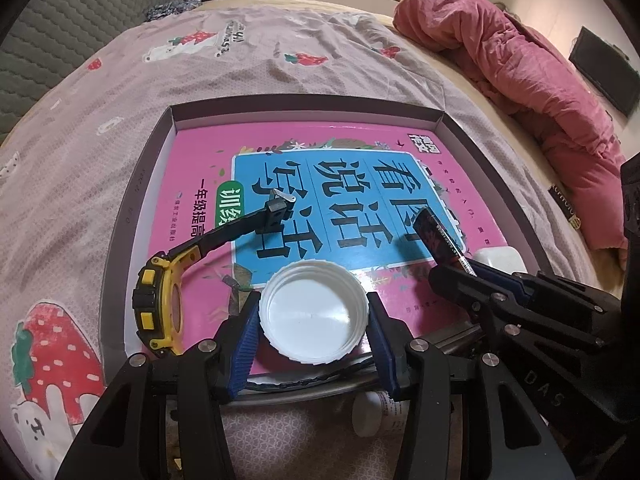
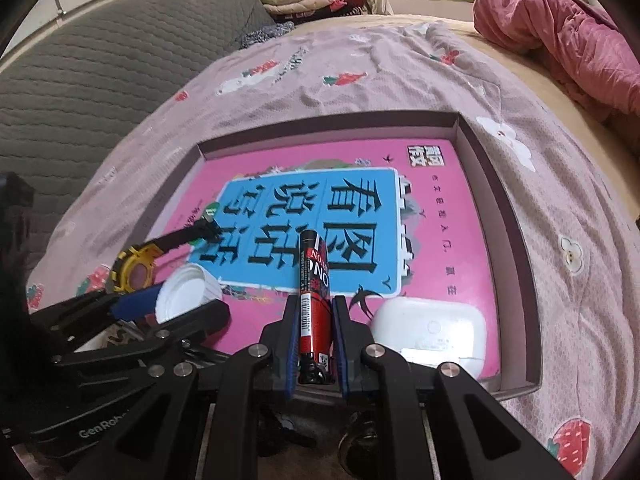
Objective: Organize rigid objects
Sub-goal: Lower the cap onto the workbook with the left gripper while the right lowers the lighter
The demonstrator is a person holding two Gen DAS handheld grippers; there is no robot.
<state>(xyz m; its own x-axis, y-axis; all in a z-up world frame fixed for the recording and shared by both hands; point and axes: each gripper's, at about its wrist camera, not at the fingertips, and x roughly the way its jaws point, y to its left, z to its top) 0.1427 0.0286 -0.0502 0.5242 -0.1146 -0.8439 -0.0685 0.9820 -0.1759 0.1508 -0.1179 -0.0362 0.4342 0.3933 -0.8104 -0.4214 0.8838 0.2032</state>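
1. The tray (image 2: 516, 240) lies on the bed (image 2: 360, 76), a pink book (image 2: 440, 240) covering its floor.
2. Left gripper (image 1: 313, 318): fingers half-wide, clasping an upturned white lid (image 1: 314, 314) above the tray's near edge.
3. Right gripper (image 2: 314, 340): fingers narrow, gripping a red tube (image 2: 314, 300), its long axis pointing away along the fingers.
4. The tube's rear end is hidden.

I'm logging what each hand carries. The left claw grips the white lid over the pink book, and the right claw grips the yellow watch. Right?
Not quite. The right claw is shut on the red and black tube, as the right wrist view shows. The yellow watch lies loose in the box. The left claw does grip the white lid.
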